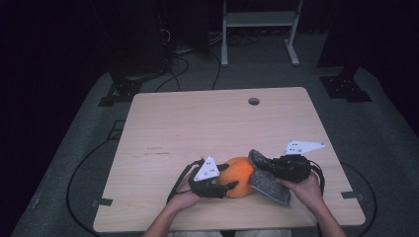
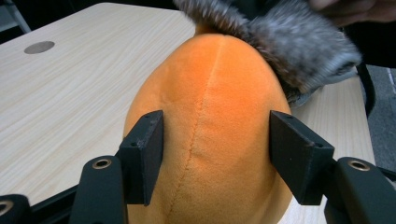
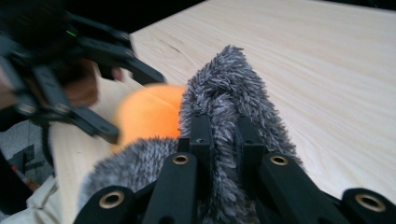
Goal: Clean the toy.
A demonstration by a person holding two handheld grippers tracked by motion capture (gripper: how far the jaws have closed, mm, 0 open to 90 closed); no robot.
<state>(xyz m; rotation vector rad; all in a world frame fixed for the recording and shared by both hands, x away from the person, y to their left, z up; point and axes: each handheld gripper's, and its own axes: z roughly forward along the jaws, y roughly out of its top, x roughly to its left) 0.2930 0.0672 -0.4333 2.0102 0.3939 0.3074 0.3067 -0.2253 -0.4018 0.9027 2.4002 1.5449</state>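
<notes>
An orange egg-shaped plush [image 1: 239, 175] lies near the front edge of the wooden table [image 1: 197, 118]. My left gripper [image 1: 225, 178] comes at it from the left. In the left gripper view the plush [image 2: 210, 102] sits between the two pads [image 2: 147, 149], which touch its sides across the seam, so the left gripper [image 2: 217, 149] is shut on it. A grey furry cloth [image 1: 269, 185] drapes over the plush's right end. My right gripper [image 3: 224, 135] is shut on a fold of that cloth [image 3: 229, 84], with the plush [image 3: 149, 114] just beyond.
A round cable hole [image 1: 254, 101] sits near the table's far edge. Cables [image 1: 178, 64] run over the dark floor behind, beside a white metal frame [image 1: 259, 29]. The table's far half is bare wood.
</notes>
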